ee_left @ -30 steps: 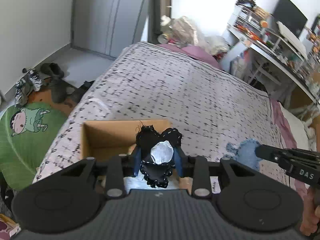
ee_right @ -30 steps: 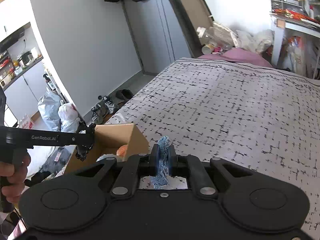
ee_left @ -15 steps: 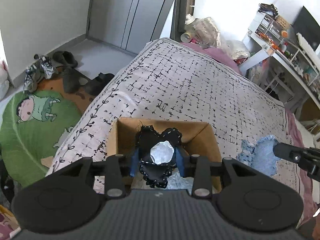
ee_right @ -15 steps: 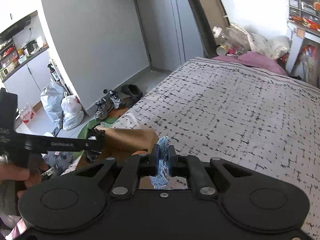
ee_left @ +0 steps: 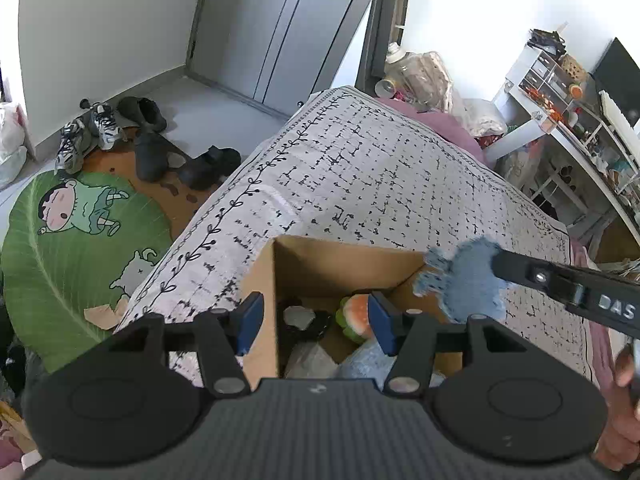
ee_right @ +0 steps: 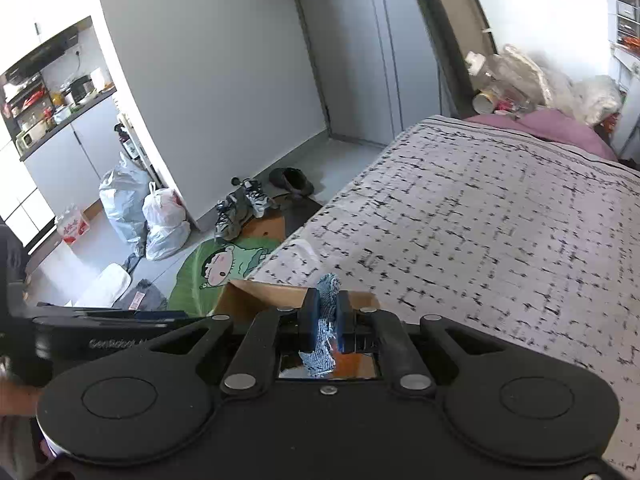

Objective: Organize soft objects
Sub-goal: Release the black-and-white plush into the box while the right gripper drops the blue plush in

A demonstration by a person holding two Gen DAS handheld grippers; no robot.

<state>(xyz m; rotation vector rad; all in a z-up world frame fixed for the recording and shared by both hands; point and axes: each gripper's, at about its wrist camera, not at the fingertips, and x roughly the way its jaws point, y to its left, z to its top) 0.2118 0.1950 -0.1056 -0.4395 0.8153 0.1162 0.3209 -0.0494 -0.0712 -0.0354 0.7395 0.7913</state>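
Left gripper (ee_left: 316, 316): jaws spread, empty, above cardboard box (ee_left: 340, 260) on bed (ee_left: 360, 168). Right gripper (ee_left: 496, 266): clamps blue plush (ee_left: 464, 280) at box's rim.

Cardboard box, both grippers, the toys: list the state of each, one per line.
Cardboard box: open-topped, on the bed, toys inside.
Left gripper: jaws open, empty, over the box.
Black soft toy: lying in the box.
Watermelon toy: lying in the box.
Right gripper: jaws shut on the blue knitted toy.
Blue knitted toy: held at the box's edge.
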